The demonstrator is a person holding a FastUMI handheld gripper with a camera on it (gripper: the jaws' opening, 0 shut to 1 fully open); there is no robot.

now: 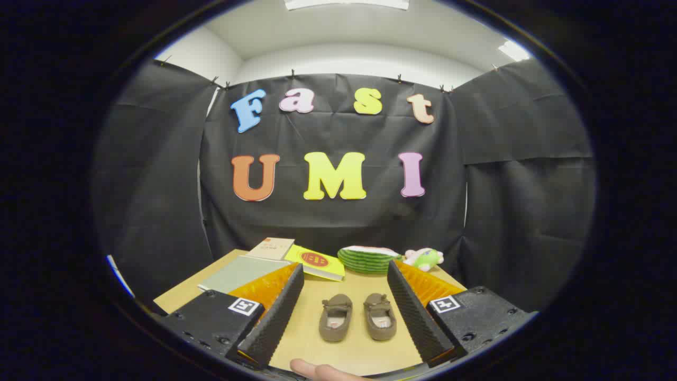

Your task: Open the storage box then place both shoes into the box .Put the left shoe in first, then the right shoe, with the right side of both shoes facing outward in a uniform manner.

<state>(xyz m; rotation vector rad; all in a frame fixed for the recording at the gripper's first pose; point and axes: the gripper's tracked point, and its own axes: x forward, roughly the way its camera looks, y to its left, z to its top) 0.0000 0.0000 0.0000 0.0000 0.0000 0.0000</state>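
Observation:
Two small brown shoes stand side by side on the wooden table (359,352), toes pointing away from me: the left shoe (335,317) and the right shoe (380,316). Both sit between my fingers, a little ahead of the fingertips. My gripper (346,275) is open wide, hovering above the table with nothing held. A fingertip of a person's hand (317,369) shows at the near table edge, below the shoes.
Beyond the shoes lie a grey-green flat book (240,272), a tan booklet (271,247), a yellow book (316,262), a green striped watermelon-shaped plush (367,259) and a small green-and-pink plush toy (424,258), all near the table's far edge by the black cloth wall.

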